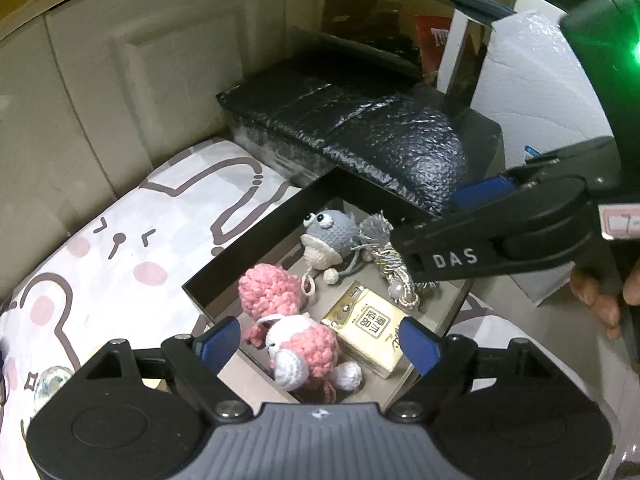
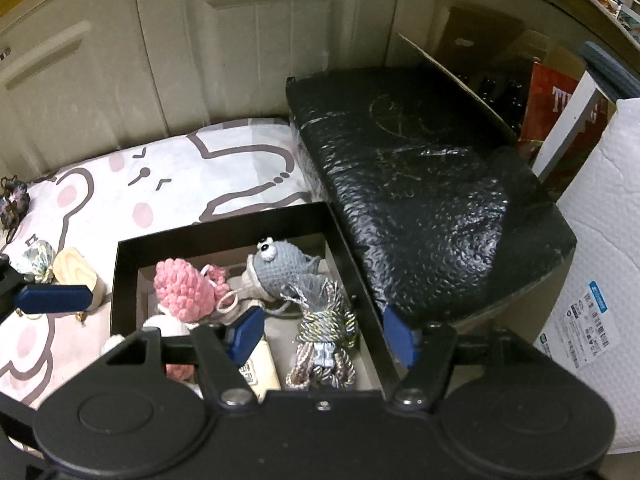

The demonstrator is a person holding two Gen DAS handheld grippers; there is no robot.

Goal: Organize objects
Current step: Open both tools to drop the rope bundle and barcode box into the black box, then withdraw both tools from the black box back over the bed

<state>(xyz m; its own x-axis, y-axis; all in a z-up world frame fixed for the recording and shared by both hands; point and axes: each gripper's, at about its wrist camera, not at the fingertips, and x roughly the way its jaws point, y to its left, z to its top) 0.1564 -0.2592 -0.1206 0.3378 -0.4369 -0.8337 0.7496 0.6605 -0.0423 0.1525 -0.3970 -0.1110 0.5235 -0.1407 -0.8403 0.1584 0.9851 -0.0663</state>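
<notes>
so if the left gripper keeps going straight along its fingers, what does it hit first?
Most likely the pink crochet doll in the black box: it lies between the open left gripper fingertips, the small yellow carton beside it. Depth is unclear.

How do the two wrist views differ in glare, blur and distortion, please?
Left wrist view: green glare at the upper right edge, shine on the black wrap, right gripper slightly smeared. Right wrist view: no coloured glare, same wrap shiny, picture soft. Both bend the cabinet doors strongly and darken toward the corners.
</notes>
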